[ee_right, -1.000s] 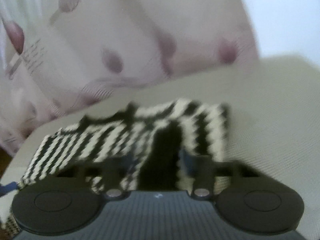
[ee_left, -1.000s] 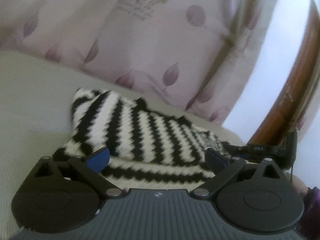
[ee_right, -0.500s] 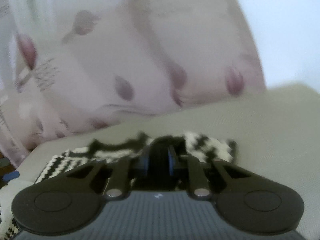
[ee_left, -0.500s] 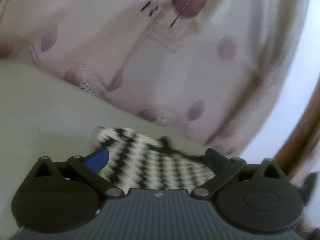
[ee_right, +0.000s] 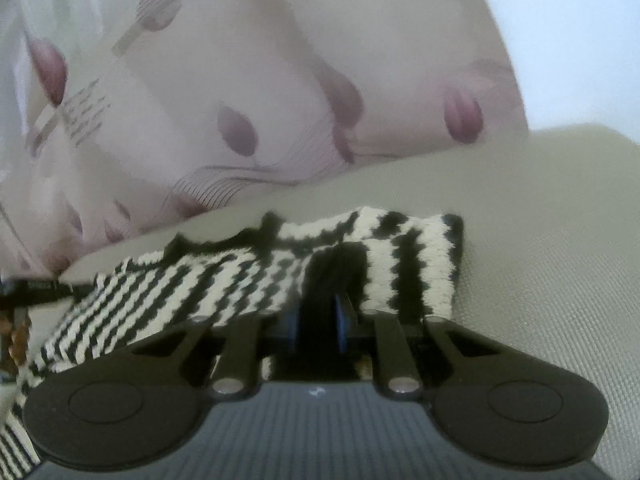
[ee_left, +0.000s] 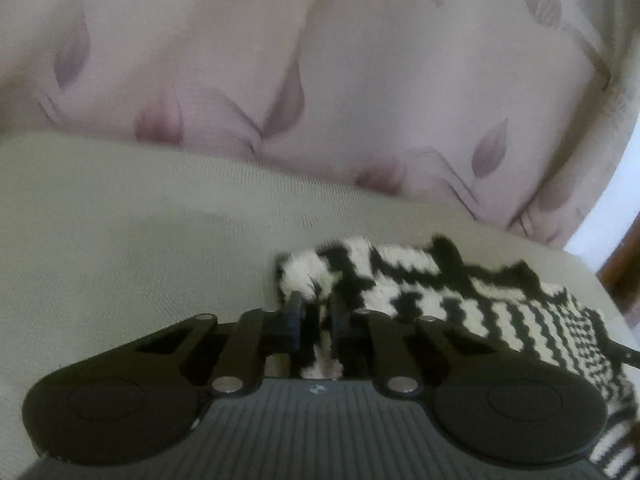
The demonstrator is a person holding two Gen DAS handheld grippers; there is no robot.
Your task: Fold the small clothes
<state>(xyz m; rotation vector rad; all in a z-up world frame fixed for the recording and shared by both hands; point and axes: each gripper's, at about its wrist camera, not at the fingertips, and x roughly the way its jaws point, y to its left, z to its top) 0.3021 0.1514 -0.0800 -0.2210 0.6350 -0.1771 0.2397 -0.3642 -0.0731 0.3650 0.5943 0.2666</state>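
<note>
A small black-and-white zigzag knit garment (ee_left: 460, 300) lies on a pale beige cloth surface (ee_left: 120, 240). My left gripper (ee_left: 318, 312) is shut on the garment's left edge, with knit pinched between its fingers. In the right wrist view the same garment (ee_right: 224, 280) spreads to the left. My right gripper (ee_right: 320, 316) is shut on the garment's right part, a black fold bunched between the blue pads. The garment's near edge is hidden under both gripper bodies.
A pale curtain with mauve leaf prints (ee_left: 320, 80) hangs just behind the surface's far edge, and it shows in the right wrist view (ee_right: 200, 100) too. A brown wooden frame (ee_left: 624, 272) stands at the right. A white wall (ee_right: 560, 40) is beyond.
The left gripper went from open over the garment to shut on its left edge. The right gripper closed on the garment earlier and stays shut; both views shifted closer to the garment.
</note>
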